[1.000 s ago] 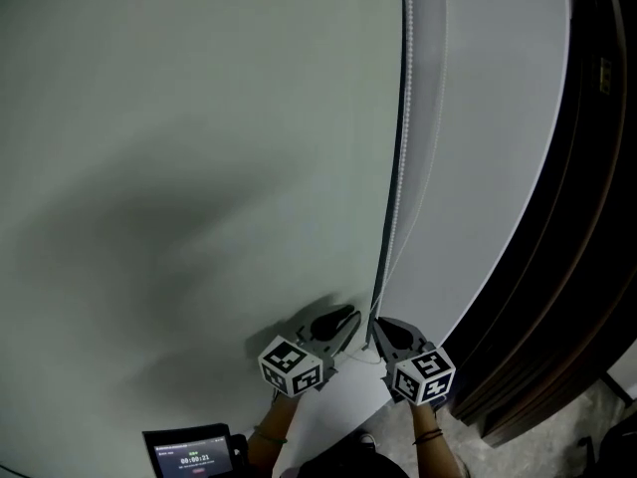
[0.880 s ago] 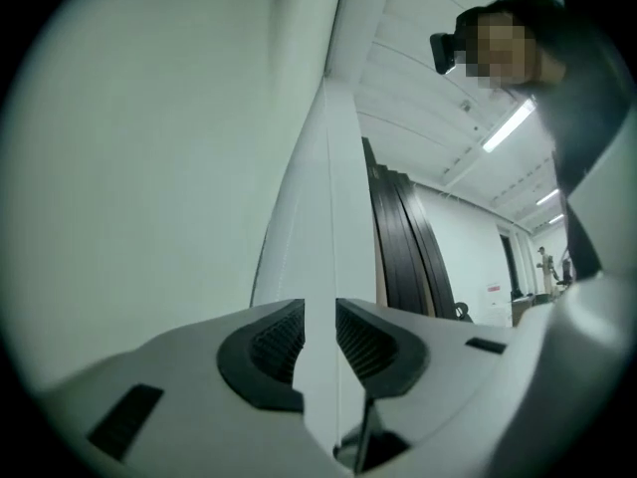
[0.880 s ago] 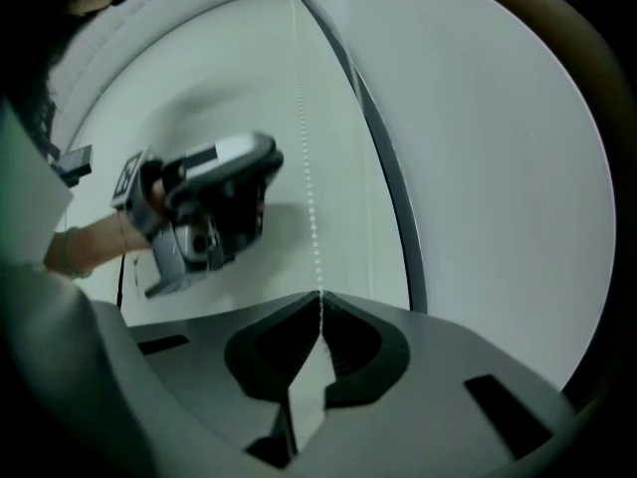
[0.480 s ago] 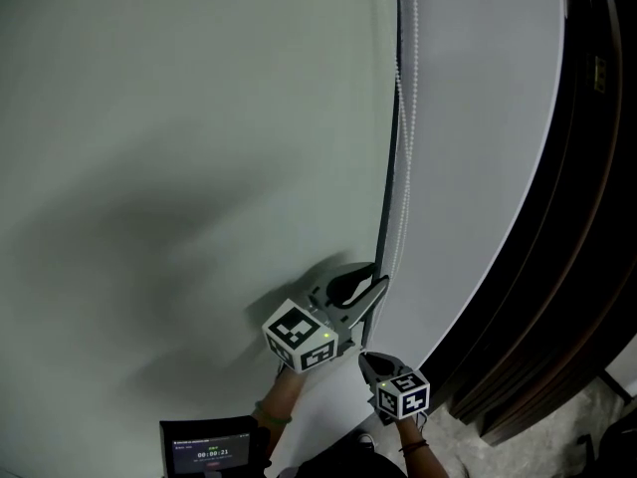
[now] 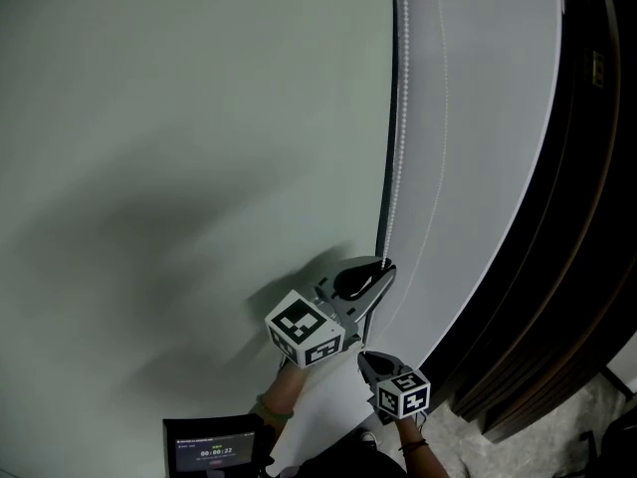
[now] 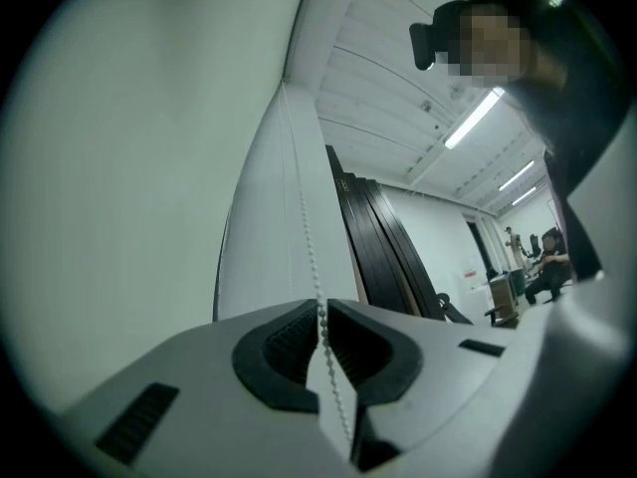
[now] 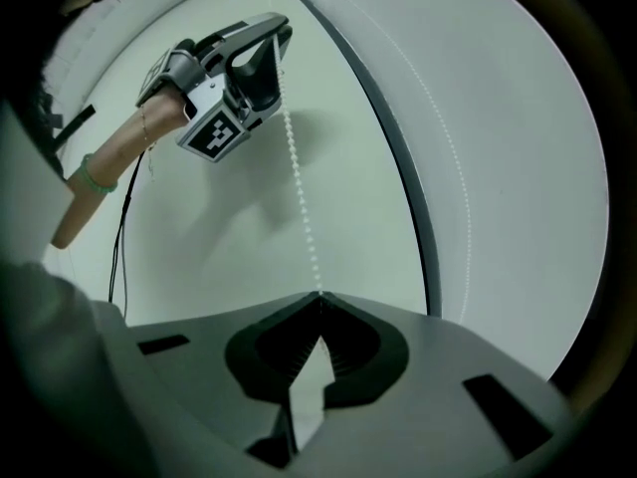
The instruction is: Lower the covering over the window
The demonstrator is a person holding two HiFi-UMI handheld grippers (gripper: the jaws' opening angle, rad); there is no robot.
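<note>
Since a second ago the left gripper (image 5: 384, 266) has climbed the cord and the right gripper (image 5: 364, 358) has dropped, so the two now sit one above the other instead of side by side.

A pale green wall (image 5: 179, 118) fills the left and middle of the head view. To its right hangs the window covering, a plain white roller blind (image 5: 488, 108), which reaches down past both grippers. Dark frame rails (image 5: 587, 217) run along the blind's far edge.

A thin white bead chain (image 5: 400, 118) hangs where the wall meets the blind. It runs down into the left gripper, then on to the right gripper just below.

The left gripper's jaws have just been closing. They stand a narrow slit apart, with the chain threaded through the slit and the pads not clearly pinching it.

The right gripper's jaw tips meet, clamped on the chain.

A small lit screen (image 5: 214, 451) sits at the bottom edge.
</note>
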